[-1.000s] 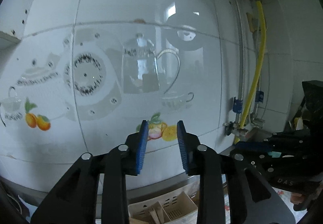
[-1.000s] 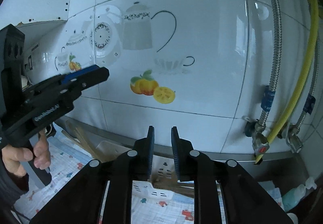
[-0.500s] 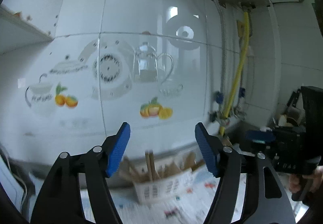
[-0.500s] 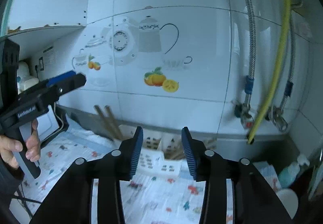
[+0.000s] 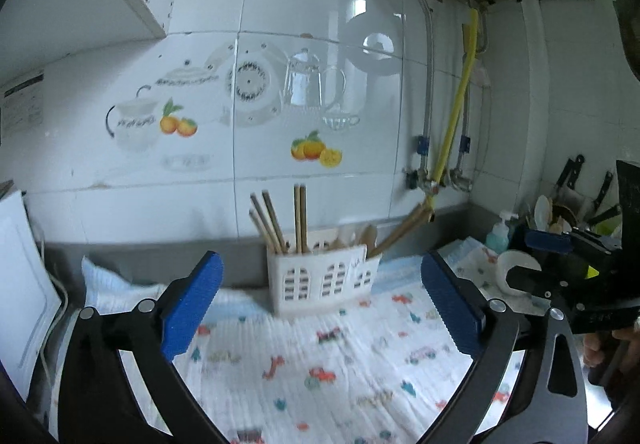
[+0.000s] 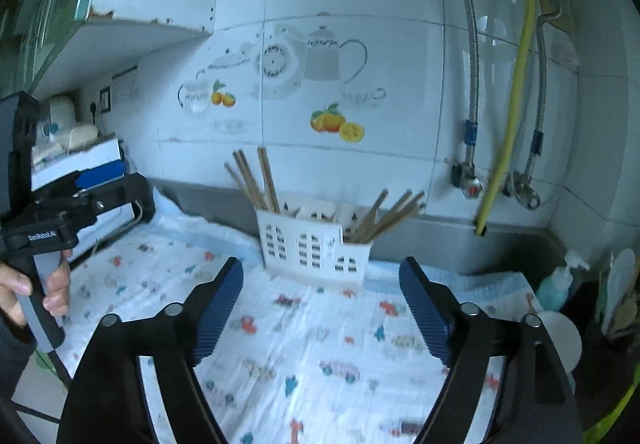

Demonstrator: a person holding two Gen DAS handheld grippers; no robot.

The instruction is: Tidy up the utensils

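A white slotted utensil holder [image 5: 320, 276] stands at the back of the counter against the tiled wall; it also shows in the right wrist view [image 6: 314, 244]. Wooden chopsticks [image 5: 280, 219] stand in its left part, and wooden spoons and more sticks [image 6: 388, 213] lean in its right part. My left gripper [image 5: 320, 304] is open wide and empty, well in front of the holder. My right gripper [image 6: 320, 304] is open wide and empty, also in front of the holder. The left gripper [image 6: 80, 195] shows at the left of the right wrist view.
A white cloth with small printed figures [image 5: 328, 356] covers the counter. A soap bottle [image 6: 558, 282] and a dish rack with knives [image 5: 580, 203] are at the right. Pipes and a yellow hose [image 6: 508, 131] run down the wall. A white appliance [image 5: 20, 284] stands at the left.
Both grippers have pulled back from the wall and tilted down, so the holder and cloth came into view. Both pairs of jaws have opened from nearly shut to wide.
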